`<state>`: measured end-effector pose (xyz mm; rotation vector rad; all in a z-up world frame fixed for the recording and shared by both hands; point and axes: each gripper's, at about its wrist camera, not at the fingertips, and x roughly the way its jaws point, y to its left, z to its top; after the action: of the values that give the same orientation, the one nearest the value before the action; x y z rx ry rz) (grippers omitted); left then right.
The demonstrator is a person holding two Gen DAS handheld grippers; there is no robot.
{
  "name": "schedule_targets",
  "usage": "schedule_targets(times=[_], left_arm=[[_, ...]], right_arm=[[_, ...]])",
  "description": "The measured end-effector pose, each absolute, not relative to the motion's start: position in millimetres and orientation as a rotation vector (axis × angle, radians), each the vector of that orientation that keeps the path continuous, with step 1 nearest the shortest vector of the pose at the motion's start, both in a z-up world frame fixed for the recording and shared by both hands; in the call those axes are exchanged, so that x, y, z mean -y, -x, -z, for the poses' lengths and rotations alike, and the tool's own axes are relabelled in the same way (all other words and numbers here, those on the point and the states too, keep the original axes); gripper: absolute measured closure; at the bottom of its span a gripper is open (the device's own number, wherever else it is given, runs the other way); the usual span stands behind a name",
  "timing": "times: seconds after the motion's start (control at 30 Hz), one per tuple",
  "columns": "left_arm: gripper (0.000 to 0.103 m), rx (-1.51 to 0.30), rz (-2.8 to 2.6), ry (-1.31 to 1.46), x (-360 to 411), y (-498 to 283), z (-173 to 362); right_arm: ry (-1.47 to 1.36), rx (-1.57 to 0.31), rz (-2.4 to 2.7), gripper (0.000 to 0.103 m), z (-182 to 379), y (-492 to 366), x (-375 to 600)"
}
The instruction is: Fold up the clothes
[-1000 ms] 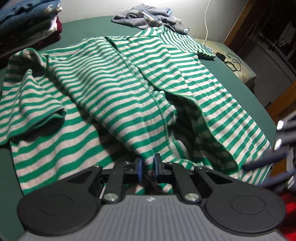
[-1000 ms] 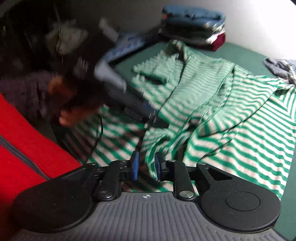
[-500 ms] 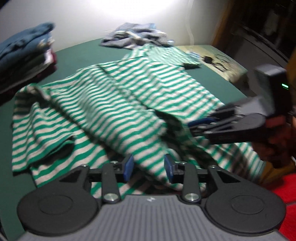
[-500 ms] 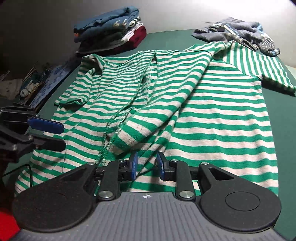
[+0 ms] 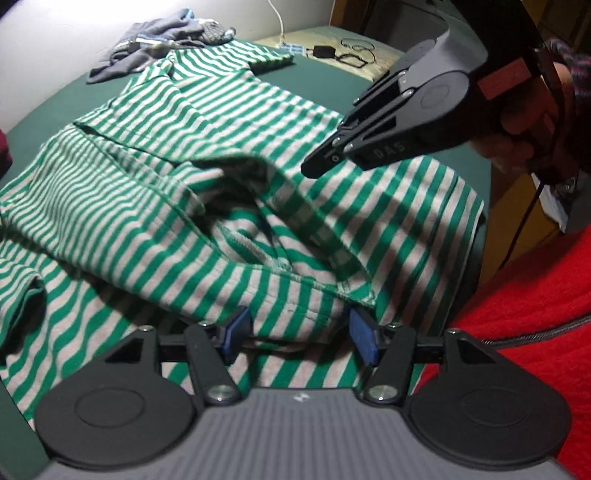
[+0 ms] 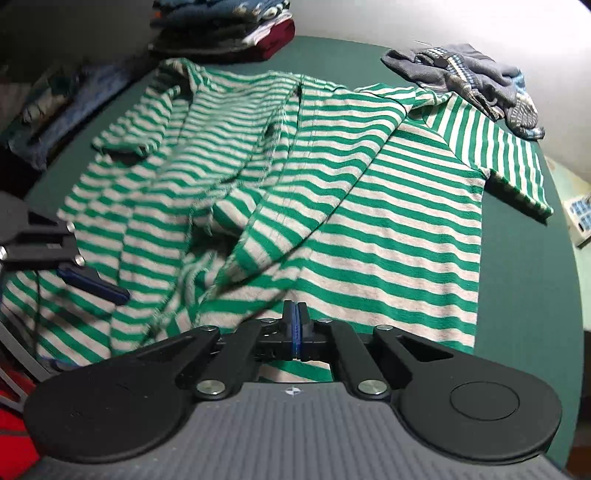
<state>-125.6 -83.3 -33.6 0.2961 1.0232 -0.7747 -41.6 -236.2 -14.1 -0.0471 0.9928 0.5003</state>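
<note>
A green-and-white striped shirt (image 5: 155,199) lies spread and rumpled on the dark green table; it also shows in the right wrist view (image 6: 369,221). My left gripper (image 5: 299,334) is open, its blue pads either side of a bunched fold of the shirt's hem. My right gripper (image 6: 294,326) is shut, its blue pads pressed together at the shirt's near edge, with a raised fold running up from it; whether cloth is pinched is hidden. The right gripper also shows in the left wrist view (image 5: 325,162), held above the shirt.
A stack of folded clothes (image 6: 229,26) sits at the table's far left corner. A loose grey and blue garment (image 6: 469,77) lies at the far right. The dark green table (image 6: 517,280) edge curves on the right. A red jacket (image 5: 535,321) is close by.
My left gripper has opened wide around the hem fold. My right gripper has closed fully and pulled a fold of the shirt toward itself. Both views have shifted.
</note>
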Motion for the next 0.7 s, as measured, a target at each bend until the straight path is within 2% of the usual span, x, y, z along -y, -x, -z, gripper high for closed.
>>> schedule_targets(times=[0.07,0.13,0.17,0.33,0.37,0.43,0.53,0.7], left_arm=[[0.045,-1.027,0.778,-0.294,83,126,34],[0.046,-1.016,0.775,-0.286,79,126,27],[0.046,-1.008,0.774,-0.281,78,126,24],[0.042,-0.949,0.792,-0.269,78,125,5],[0.04,-0.948,0.799,-0.272,81,124,6],[0.039,-0.967,0.803,-0.287,88,123,13],[0.041,-0.997,0.81,-0.294,92,125,25],[0.042,-0.99,0.81,-0.257,82,126,21]], right_arm=[[0.077,-0.984,-0.489,0.096,17,45,236],[0.108,-0.975,-0.477,0.095,19,49,236],[0.119,-0.97,-0.473,0.088,20,51,237],[-0.002,-0.915,-0.553,0.08,10,62,238],[-0.009,-0.899,-0.554,0.07,10,63,233],[-0.02,-0.871,-0.556,0.063,12,65,222],[0.023,-0.888,-0.545,0.101,22,61,207],[0.13,-0.866,-0.617,0.1,21,66,188]])
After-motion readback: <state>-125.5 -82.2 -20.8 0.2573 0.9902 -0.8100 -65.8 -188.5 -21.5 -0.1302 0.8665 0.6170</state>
